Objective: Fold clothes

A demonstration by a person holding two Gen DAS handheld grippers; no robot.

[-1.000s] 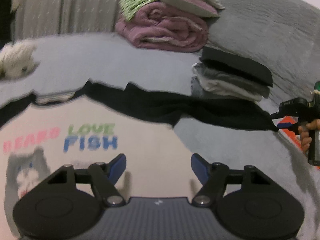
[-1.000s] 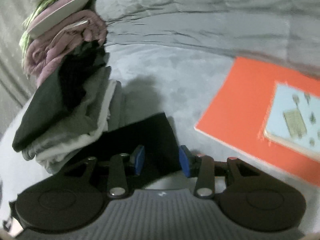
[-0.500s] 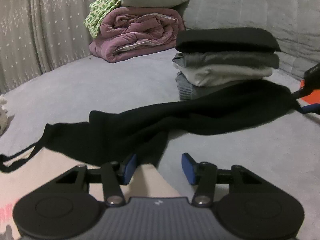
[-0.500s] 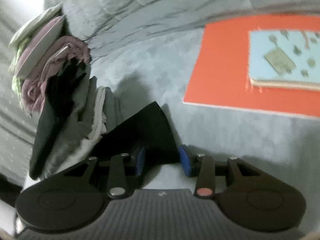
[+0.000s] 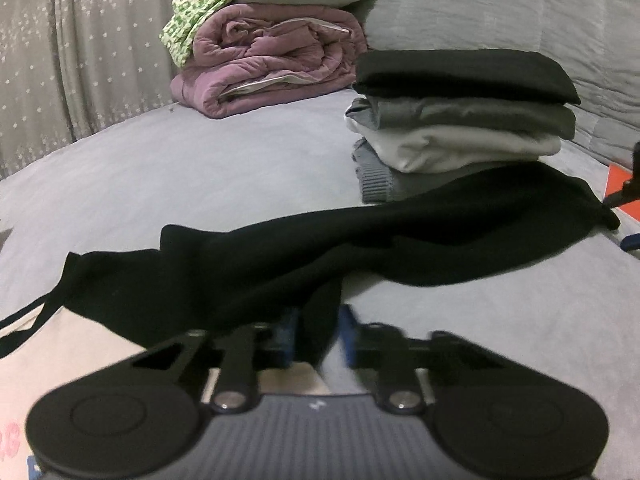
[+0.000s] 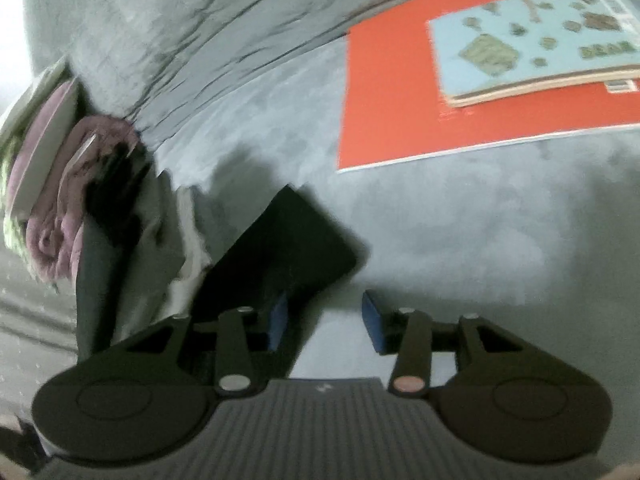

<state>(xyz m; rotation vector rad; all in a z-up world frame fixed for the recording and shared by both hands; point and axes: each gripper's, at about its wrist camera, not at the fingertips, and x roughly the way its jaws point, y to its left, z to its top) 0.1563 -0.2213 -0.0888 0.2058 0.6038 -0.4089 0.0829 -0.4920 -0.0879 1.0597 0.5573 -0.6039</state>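
Note:
A black garment [image 5: 360, 244] lies stretched across the grey bed, its near edge over a cream printed T-shirt [image 5: 60, 352]. My left gripper [image 5: 318, 338] is shut on a fold of the black garment between its blue pads. In the right wrist view the garment's far corner [image 6: 288, 256] lies on the bed just ahead of my right gripper [image 6: 326, 320], whose jaws stand open with the cloth against the left pad only. The right gripper also shows at the left wrist view's right edge [image 5: 628, 200].
A stack of folded clothes [image 5: 460, 120] stands behind the black garment. A rolled purple duvet with pillows [image 5: 272, 68] sits further back. An orange sheet with a blue book [image 6: 500, 60] lies on the bed to the right.
My left gripper dropped low, moved forward off the printed T-shirt and closed on the black garment's edge. My right gripper's jaws widened and the garment corner now sits off to its left.

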